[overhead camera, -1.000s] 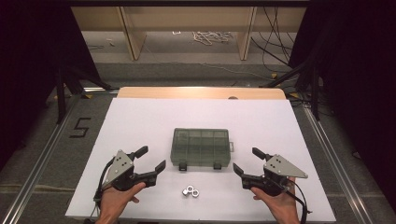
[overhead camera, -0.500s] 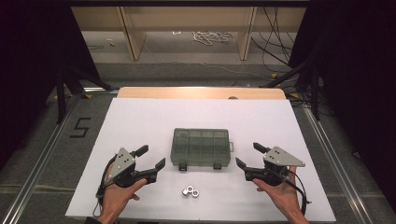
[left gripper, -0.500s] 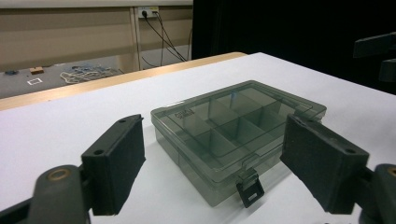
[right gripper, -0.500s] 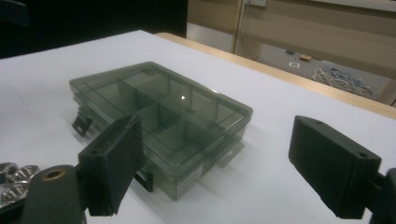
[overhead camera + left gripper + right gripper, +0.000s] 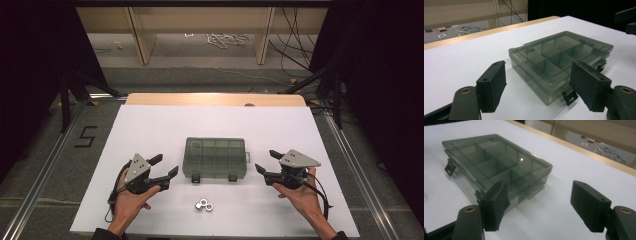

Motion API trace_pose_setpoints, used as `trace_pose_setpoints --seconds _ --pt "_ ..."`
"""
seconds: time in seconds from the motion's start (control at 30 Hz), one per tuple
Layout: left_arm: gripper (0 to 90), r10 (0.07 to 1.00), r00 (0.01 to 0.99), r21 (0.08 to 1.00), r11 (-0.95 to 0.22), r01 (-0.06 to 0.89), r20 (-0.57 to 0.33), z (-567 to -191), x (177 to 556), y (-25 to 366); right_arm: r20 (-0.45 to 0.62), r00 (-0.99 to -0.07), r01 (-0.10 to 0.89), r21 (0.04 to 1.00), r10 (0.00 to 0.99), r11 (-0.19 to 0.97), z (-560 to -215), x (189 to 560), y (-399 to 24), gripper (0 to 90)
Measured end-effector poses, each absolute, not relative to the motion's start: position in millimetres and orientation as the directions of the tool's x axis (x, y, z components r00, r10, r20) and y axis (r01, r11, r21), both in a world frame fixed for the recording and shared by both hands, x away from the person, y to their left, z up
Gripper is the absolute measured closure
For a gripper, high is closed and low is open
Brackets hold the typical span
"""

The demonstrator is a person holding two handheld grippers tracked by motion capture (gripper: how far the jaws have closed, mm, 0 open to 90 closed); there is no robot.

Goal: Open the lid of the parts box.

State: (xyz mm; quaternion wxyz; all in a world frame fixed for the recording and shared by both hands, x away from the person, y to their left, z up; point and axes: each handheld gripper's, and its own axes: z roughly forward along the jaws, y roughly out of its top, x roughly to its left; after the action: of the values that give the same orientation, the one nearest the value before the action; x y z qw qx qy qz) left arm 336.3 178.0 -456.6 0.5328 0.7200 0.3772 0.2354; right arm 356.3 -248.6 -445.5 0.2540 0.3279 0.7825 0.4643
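A smoky transparent compartment box (image 5: 215, 157) lies shut in the middle of the white table, its two latches facing the person. My left gripper (image 5: 168, 164) hovers just left of the box's front left corner, open, with nothing between its pads. My right gripper (image 5: 264, 159) hovers just right of the box's right side, also open and holding nothing. Both pairs of jaws have just been closing a little. In the left gripper view the box (image 5: 559, 57) sits ahead of the gripper (image 5: 540, 86). In the right gripper view the box (image 5: 494, 162) lies ahead and left of the gripper (image 5: 541, 205).
Two small metal nuts (image 5: 204, 205) lie on the white sheet (image 5: 150, 125) in front of the box, between the hands. A wooden table edge (image 5: 215, 99) runs along the far side. The other gripper (image 5: 626, 20) shows at the top right of the left gripper view.
Both hands have moved inward toward the box, the left one rightward and the right one leftward. Both pairs of jaws stand slightly narrower than before.
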Motion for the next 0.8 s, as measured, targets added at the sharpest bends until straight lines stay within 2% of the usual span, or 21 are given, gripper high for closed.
trace_pose_setpoints --seconds 0.03,0.13,0.17,0.27,0.43,0.5,0.53,0.7,0.8 --pt "32.0 0.792 0.608 0.943 -0.156 0.294 -0.058 -457.9 338.7 178.3 -0.099 -0.668 0.283 0.883 0.738 0.374 -447.2 359.4 -248.4 34.8" --pt "33.1 0.79 0.61 0.935 -0.169 0.31 -0.059 -462.3 345.3 178.3 -0.096 -0.678 0.289 0.877 0.729 0.385 -449.4 361.9 -247.2 37.6" --pt "35.7 0.79 0.61 0.93 -0.176 0.323 -0.063 -464.9 349.0 178.4 -0.101 -0.69 0.289 0.869 0.716 0.401 -451.2 364.8 -246.5 41.5" --pt "39.9 0.792 0.607 0.924 -0.179 0.337 -0.068 -467.5 351.7 177.8 -0.091 -0.697 0.299 0.865 0.711 0.404 -453.2 366.9 -245.8 45.4" --pt "54.8 0.774 0.631 0.91 -0.227 0.346 -0.047 -474.0 358.8 176.3 -0.097 -0.72 0.311 0.841 0.687 0.443 -457.7 370.2 -243.2 56.3" --pt "65.2 0.762 0.643 0.904 -0.222 0.364 -0.072 -475.9 361.0 175.8 -0.087 -0.737 0.324 0.825 0.67 0.463 -460.6 372.4 -241.7 63.3" --pt "65.2 0.76 0.644 0.901 -0.22 0.374 -0.082 -476.9 361.6 175.0 -0.087 -0.737 0.324 0.825 0.67 0.463 -460.6 372.4 -241.7 63.3" --pt "80.2 0.743 0.666 0.882 -0.273 0.385 -0.061 -482.3 366.3 173.4 -0.078 -0.749 0.346 0.801 0.658 0.489 -465.2 377.2 -242.5 74.9" --pt "83.8 0.729 0.683 0.872 -0.306 0.383 -0.044 -485.4 369.0 173.3 -0.075 -0.757 0.35 0.792 0.649 0.5 -466.3 377.6 -241.5 78.0"
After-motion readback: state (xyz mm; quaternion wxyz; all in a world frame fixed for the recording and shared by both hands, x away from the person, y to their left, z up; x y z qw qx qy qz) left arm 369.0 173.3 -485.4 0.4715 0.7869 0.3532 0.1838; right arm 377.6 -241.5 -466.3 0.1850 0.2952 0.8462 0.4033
